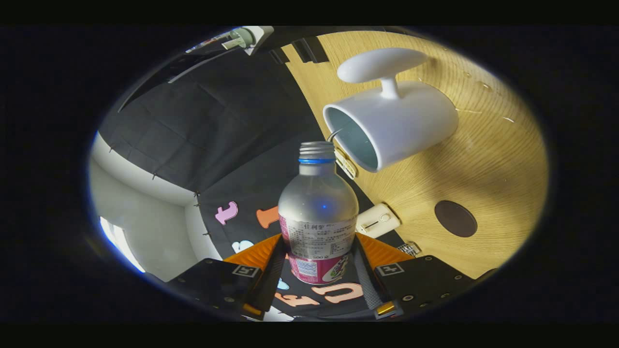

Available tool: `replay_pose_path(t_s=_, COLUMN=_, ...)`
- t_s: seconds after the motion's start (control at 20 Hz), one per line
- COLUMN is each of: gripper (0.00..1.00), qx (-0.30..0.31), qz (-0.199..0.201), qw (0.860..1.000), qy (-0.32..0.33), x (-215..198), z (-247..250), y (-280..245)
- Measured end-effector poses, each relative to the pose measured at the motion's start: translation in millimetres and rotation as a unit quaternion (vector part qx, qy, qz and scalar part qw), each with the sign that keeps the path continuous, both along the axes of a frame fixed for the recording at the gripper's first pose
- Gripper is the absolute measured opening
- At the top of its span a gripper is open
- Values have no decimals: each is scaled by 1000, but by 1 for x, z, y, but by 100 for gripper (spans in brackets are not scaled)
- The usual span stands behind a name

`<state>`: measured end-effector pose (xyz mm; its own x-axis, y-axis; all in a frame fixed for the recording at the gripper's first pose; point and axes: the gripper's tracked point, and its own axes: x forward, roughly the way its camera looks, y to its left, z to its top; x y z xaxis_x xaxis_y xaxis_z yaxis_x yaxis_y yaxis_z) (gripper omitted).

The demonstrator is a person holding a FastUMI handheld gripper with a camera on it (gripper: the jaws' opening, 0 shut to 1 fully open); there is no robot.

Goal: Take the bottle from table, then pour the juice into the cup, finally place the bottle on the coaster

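1. My gripper (316,263) has both fingers pressed against the sides of the capless juice bottle (317,217), which I hold tilted.
2. The bottle's long axis runs straight ahead; the white mug (396,126) mouth sits just beyond and right of its neck.
3. The dark round coaster (455,218) lies nearer me than the mug.
4. I cannot make out the juice level.

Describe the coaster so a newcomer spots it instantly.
Start at the wooden table. Beyond the bottle gripped between the gripper fingers sits a white cup. The coaster lies apart from the cup: a flat, dark brown disc, the table's only dark item.
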<state>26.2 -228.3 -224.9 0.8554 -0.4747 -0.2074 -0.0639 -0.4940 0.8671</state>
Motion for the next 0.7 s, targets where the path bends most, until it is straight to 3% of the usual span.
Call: replay_pose_path(t_s=0.7, gripper=73, qx=35, qz=-14, qw=999, qy=-16, x=2, z=8, y=2)
